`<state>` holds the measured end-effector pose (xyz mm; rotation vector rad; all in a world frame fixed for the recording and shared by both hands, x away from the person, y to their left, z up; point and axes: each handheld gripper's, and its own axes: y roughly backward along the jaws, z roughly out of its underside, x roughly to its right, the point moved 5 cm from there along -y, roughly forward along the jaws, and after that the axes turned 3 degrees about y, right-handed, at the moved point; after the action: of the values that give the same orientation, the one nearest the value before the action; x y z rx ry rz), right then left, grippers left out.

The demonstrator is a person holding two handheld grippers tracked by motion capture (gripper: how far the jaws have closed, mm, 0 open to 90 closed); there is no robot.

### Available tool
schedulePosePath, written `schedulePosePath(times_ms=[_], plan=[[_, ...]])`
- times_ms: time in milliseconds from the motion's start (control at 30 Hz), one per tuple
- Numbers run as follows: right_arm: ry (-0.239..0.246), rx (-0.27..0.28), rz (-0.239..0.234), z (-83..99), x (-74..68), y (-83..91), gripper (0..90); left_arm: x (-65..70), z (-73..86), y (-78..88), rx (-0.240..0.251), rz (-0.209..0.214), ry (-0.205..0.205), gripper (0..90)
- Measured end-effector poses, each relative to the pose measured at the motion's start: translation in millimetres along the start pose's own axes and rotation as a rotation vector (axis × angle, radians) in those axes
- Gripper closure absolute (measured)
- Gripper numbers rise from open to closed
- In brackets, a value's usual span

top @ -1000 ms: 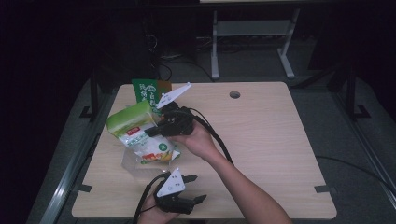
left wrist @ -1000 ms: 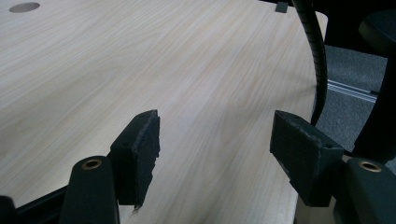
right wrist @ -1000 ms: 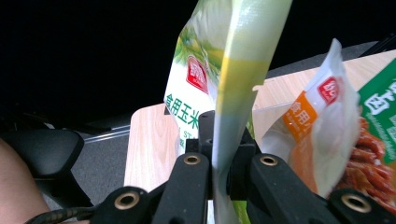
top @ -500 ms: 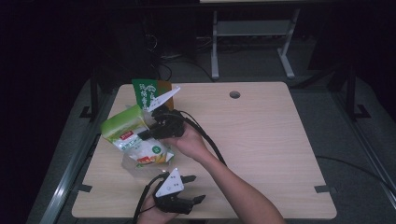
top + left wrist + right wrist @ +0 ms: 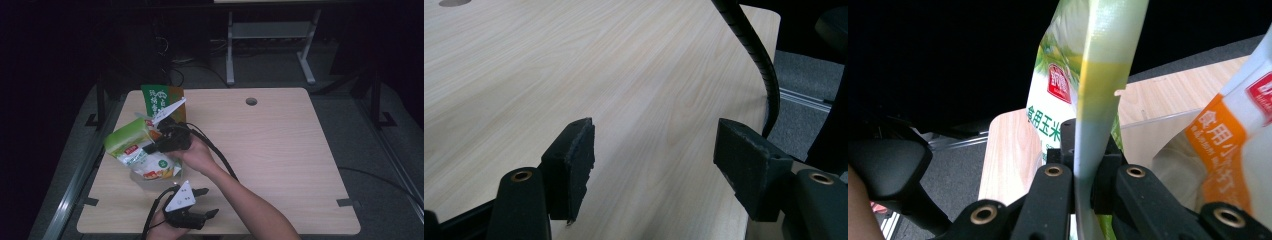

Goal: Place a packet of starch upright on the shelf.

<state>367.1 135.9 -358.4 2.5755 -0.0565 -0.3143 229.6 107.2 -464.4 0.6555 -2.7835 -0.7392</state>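
Green pouch (image 5: 129,145) hangs tilted over the table's (image 5: 280,150) left side, pinched by its flat edge seal (image 5: 1098,100) between my right gripper's (image 5: 159,145) closed jaws. I judge that thin hold could slip or let it swing into the orange-labelled pouch (image 5: 1228,150) just beside it. My left gripper (image 5: 654,165), nearer the table's front edge, is wide and empty.
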Motion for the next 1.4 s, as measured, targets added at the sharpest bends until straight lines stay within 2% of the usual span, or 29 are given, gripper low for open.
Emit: schedulePosePath(times_ms=[200, 333, 433, 500, 600, 733, 900, 1033, 1067, 1200, 1400], plan=[[-0.011, -0.004, -0.013, 8.0, 2.9, -14.4, 87.3, -0.3, 0.6, 1.0, 0.007, -0.001, 0.011, 32.5], [-0.021, -0.016, -0.011, 16.3, 6.5, -21.6, 86.9, -0.9, 1.1, 1.4, 0.004, -0.003, 0.002, 32.5], [-0.027, -0.020, -0.016, 21.3, 6.8, -23.2, 83.4, -1.0, 1.4, 1.0, 0.004, -0.003, 0.002, 32.5], [-0.019, -0.005, 0.001, 19.7, 6.2, -17.7, 80.2, -1.7, 1.5, 0.8, 0.001, -0.007, 0.000, 32.6], [0.008, -0.030, 0.032, 20.2, 5.4, -11.7, 79.2, -1.6, 1.5, 0.0, 0.002, -0.005, 0.000, 32.6], [0.021, -0.052, 0.044, 24.5, 3.8, -7.7, 81.3, -0.9, 1.3, -0.3, 0.002, -0.005, 0.000, 32.6], [0.007, -0.070, 0.031, 37.1, 5.7, -5.6, 86.6, -0.7, 1.5, -0.6, 0.002, -0.005, 0.010, 32.6], [-0.015, -0.061, 0.022, 45.1, 8.6, -2.3, 86.1, -1.4, 1.6, -1.8, -0.001, -0.007, 0.010, 32.6], [-0.029, -0.065, 0.020, 45.8, 8.2, -1.5, 84.8, -1.6, 1.7, -2.0, -0.001, -0.006, 0.010, 32.6], [-0.029, -0.054, 0.023, 46.0, 10.0, 4.1, 76.9, -2.7, 0.9, -1.5, -0.001, -0.015, 0.008, 32.6], [-0.046, -0.009, 0.002, 46.8, 8.5, 20.0, 67.6, -6.3, -0.3, -1.5, 0.001, -0.027, 0.015, 31.9]])
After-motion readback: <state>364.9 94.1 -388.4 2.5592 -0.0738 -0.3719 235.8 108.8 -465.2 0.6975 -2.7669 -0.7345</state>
